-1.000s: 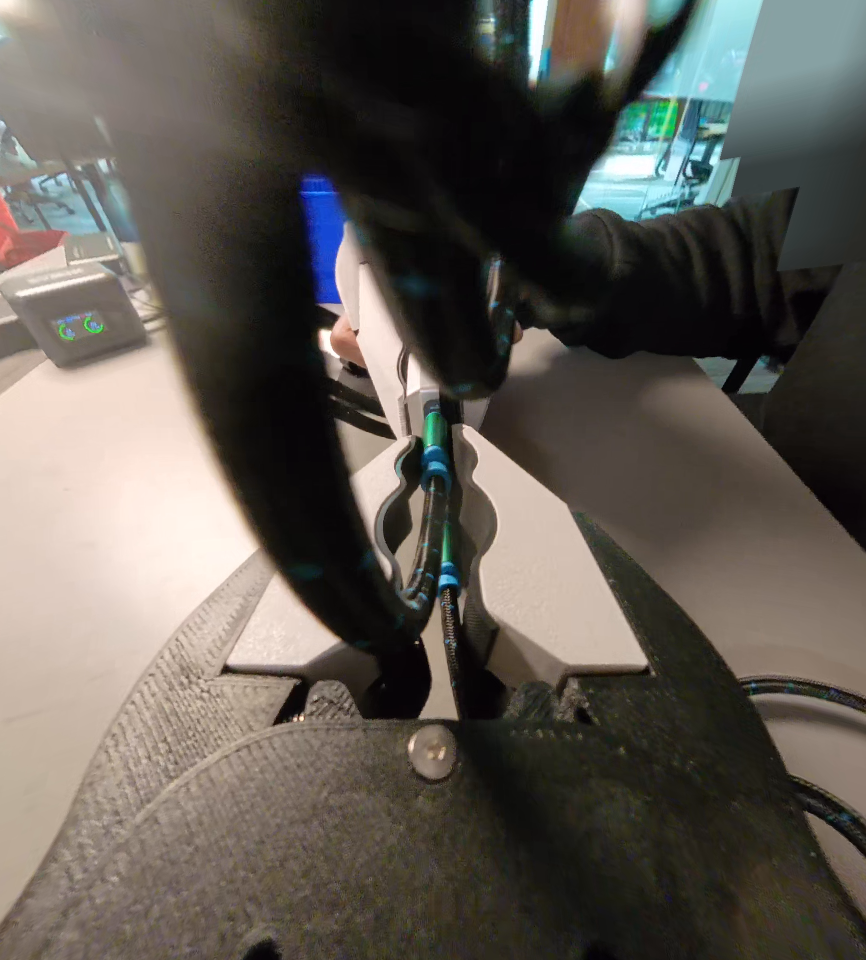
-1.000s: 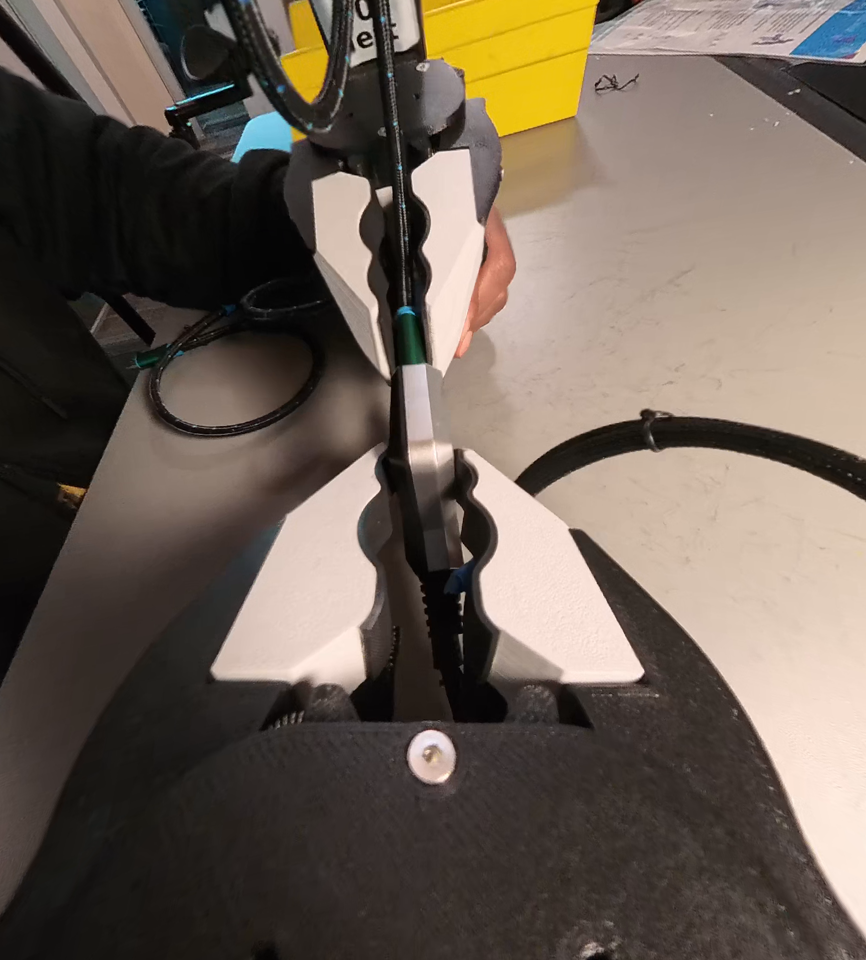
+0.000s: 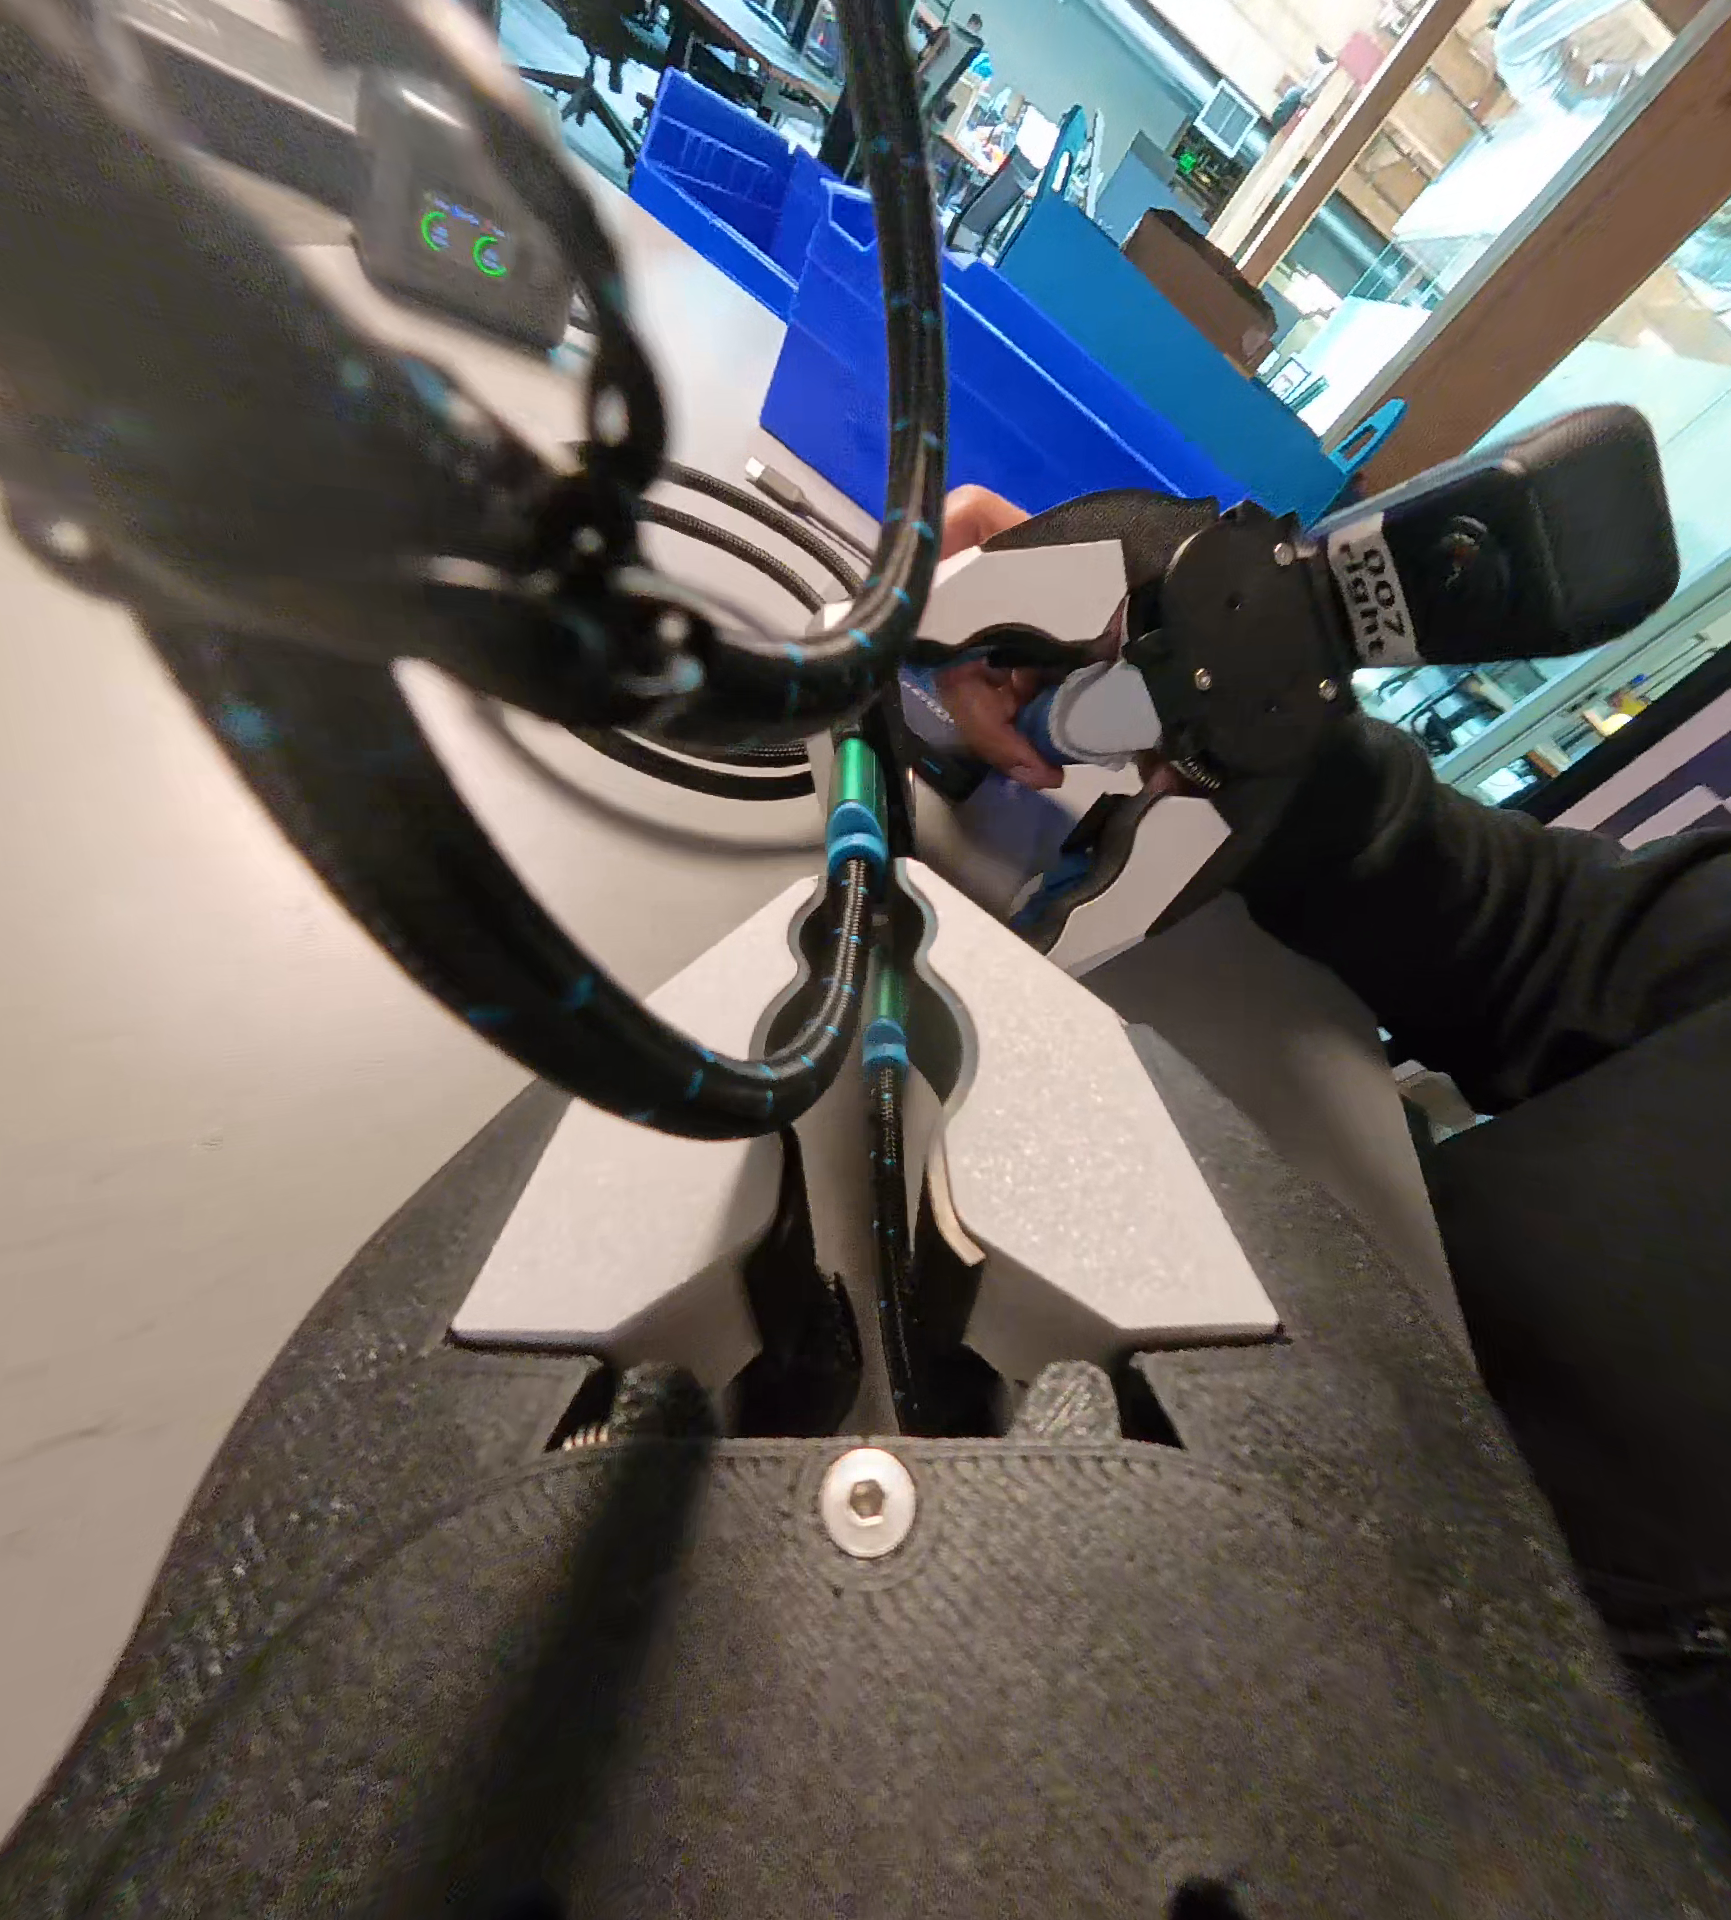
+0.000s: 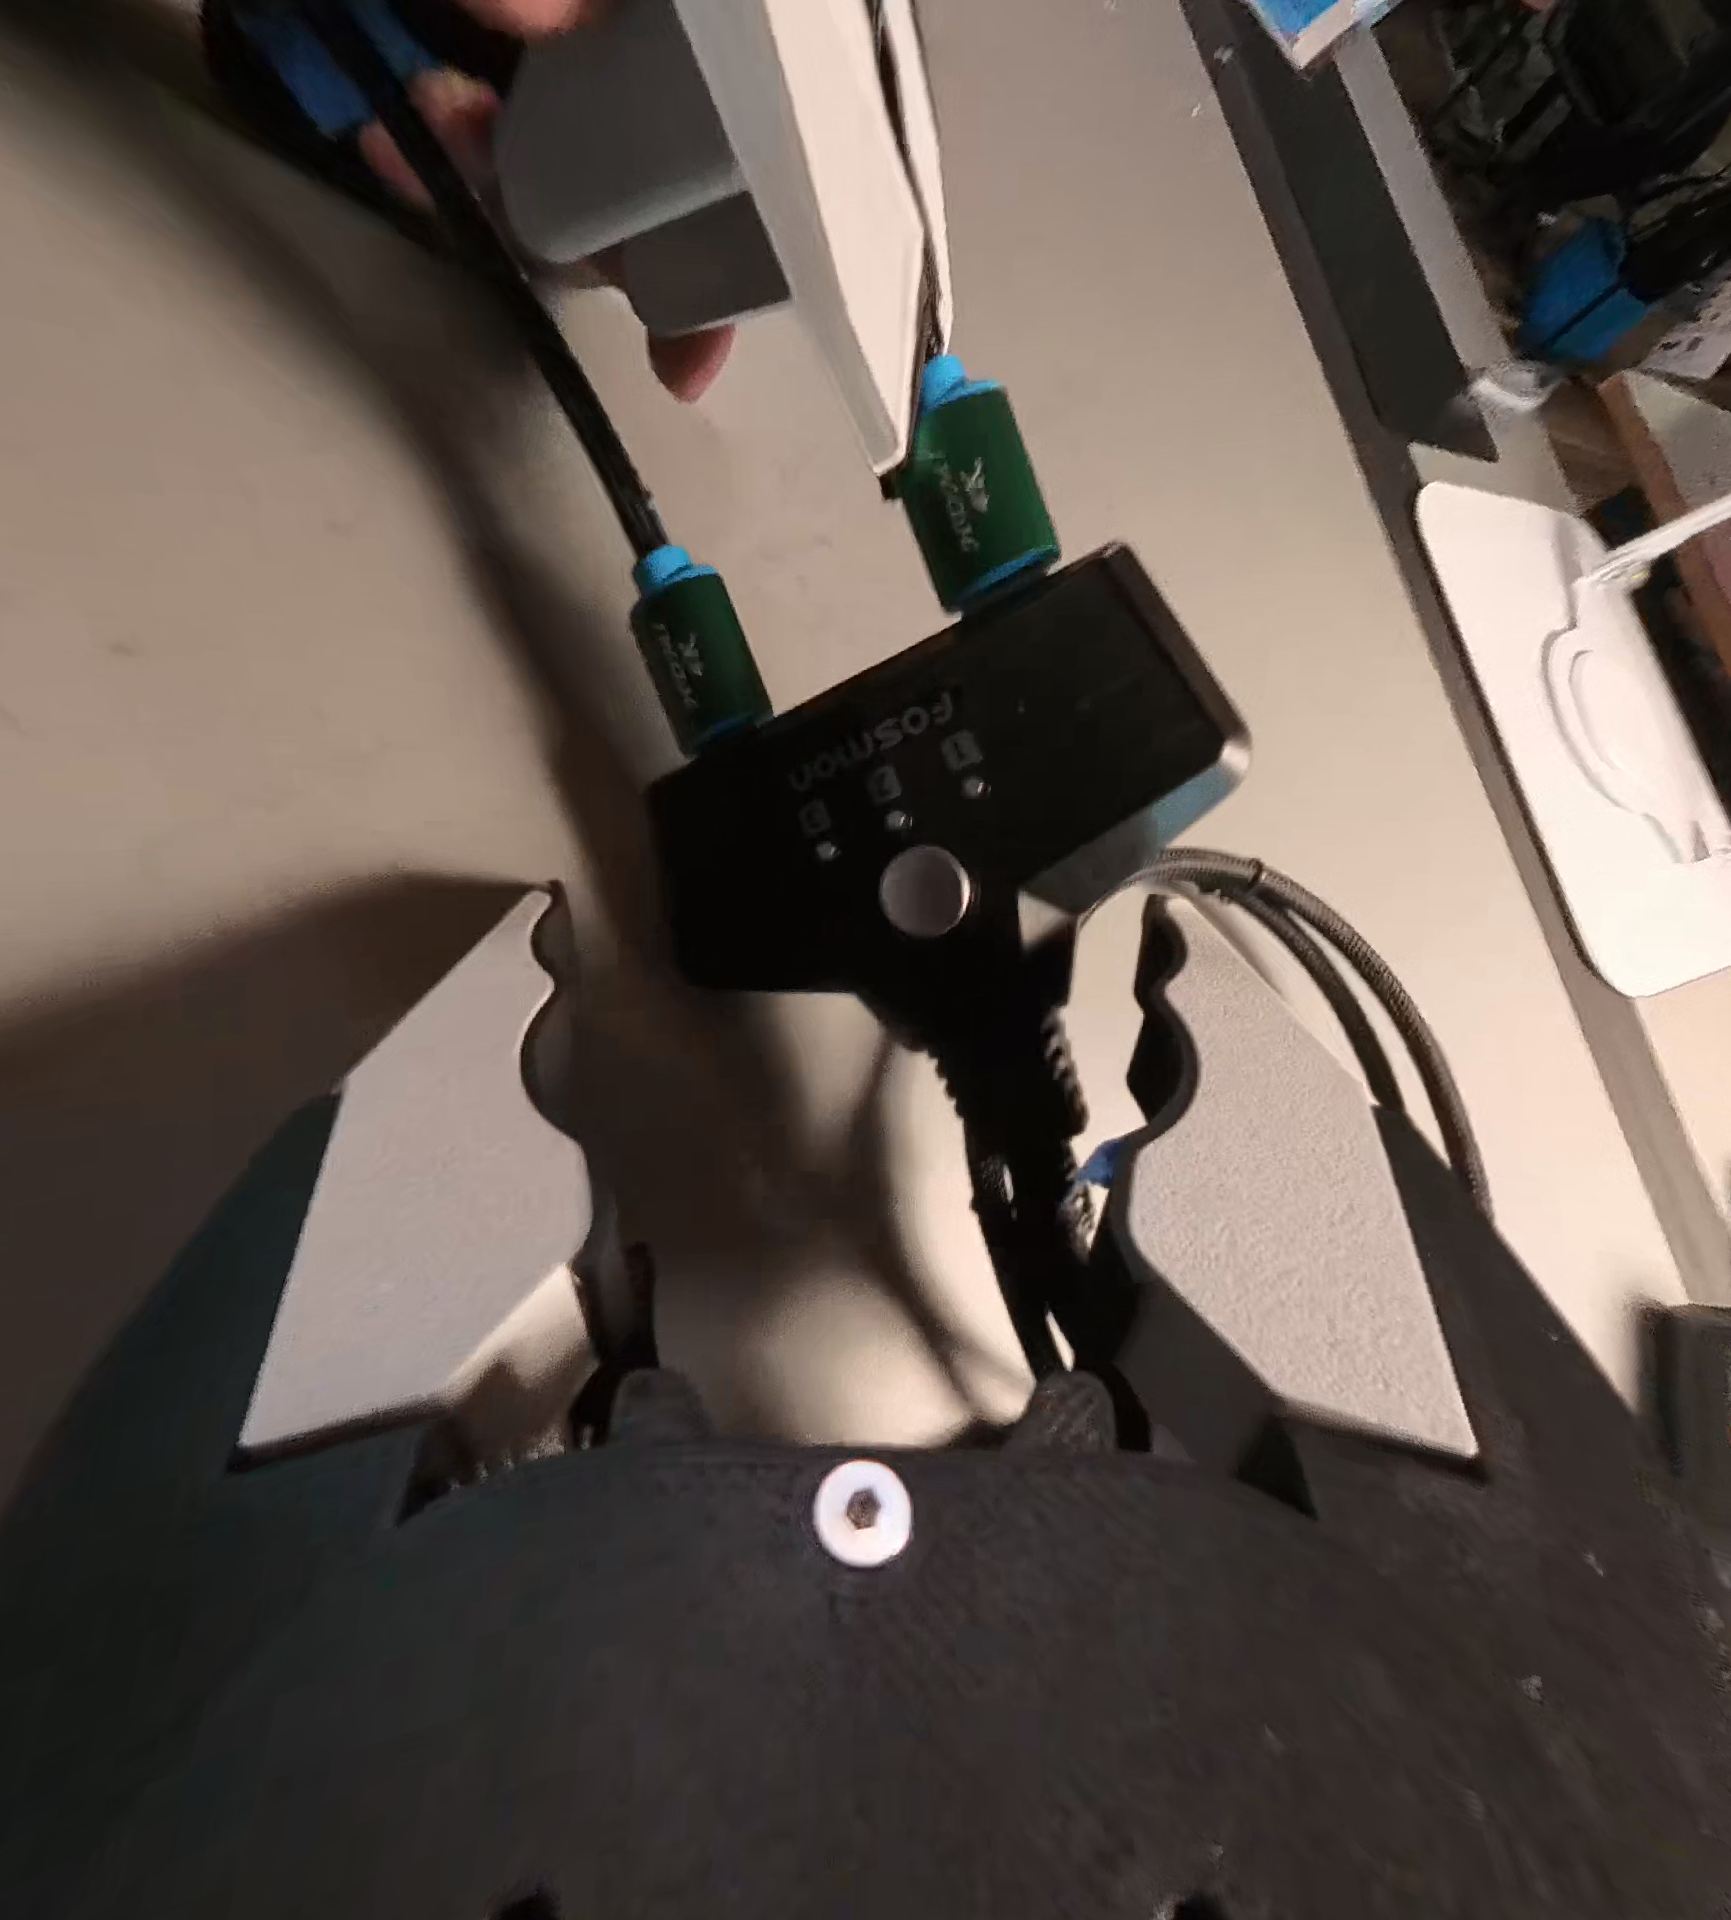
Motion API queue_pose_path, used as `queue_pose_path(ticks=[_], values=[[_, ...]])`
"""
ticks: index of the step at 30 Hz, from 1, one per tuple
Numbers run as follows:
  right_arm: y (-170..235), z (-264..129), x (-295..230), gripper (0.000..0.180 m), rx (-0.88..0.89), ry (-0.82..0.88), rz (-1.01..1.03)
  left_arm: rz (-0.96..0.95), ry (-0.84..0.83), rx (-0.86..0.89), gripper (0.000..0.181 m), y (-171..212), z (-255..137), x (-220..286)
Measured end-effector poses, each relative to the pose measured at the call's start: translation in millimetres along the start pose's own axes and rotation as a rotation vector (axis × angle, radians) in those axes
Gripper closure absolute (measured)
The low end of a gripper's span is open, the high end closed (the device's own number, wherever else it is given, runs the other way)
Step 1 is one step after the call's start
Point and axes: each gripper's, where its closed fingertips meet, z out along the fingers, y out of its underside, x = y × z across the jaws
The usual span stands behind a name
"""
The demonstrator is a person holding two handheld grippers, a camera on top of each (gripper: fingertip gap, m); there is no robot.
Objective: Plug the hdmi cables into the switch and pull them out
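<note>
Fingers of my left gripper are pinched nearly together on a braided hdmi cable, just behind its green plug. My right gripper is spread wide and holds nothing; the switch sits at its fingertips, with its pigtail running back along the right finger.

Biggest risk, as I judge it: nothing is clamping the switch, so any pull from my left would drag the whole box across the table instead of freeing a plug. Next, I grip cord and not plug shell, so the braid may slip or strain at its collar. The slack loop near my left could also snag.

By feel and look: the table is smooth, pale and matt. My fingers are grey, grainy and scalloped, on rough black printed bodies. The switch is a flat, glossy black box. The cables are black weave flecked blue. Both plugs, left and right, are green metallic sleeves with blue collars, seated in the far edge. Smallest is the round dark button.
</note>
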Motion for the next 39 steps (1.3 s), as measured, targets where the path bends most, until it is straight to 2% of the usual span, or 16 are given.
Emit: queue_pose_path(ticks=[9, 13, 18, 23, 30, 39], values=[[-7.0, -2.0, 25.7, 0.064, -0.025, 0.247, -0.186, -0.276, 0.133, 0.127, 0.172, -12.6, 6.5, 16.3], [-6.5, -3.1, 31.2, 0.064, -0.054, 0.302, -0.238, -0.337, 0.195, 0.172, 0.171, -18.5, 6.5, 24.9], [-6.4, -3.4, 34.5, 0.071, -0.086, 0.345, -0.282, -0.230, 0.115, 0.147, 0.172, -19.6, 5.5, 24.5], [-8.2, -8.4, 39.4, 0.073, -0.093, 0.384, -0.338, -0.111, -0.036, 0.161, 0.155, -35.0, -13.4, 15.8], [-8.0, -26.5, 59.4, 0.075, -0.139, 0.493, -0.435, 0.001, -0.148, 0.145, 0.147, -56.9, -63.9, 11.0], [-8.0, -77.6, 102.8, 0.076, -0.192, 0.677, -0.398, 0.255, -0.442, 0.405, 0.148, -108.9, -150.8, -16.8]])
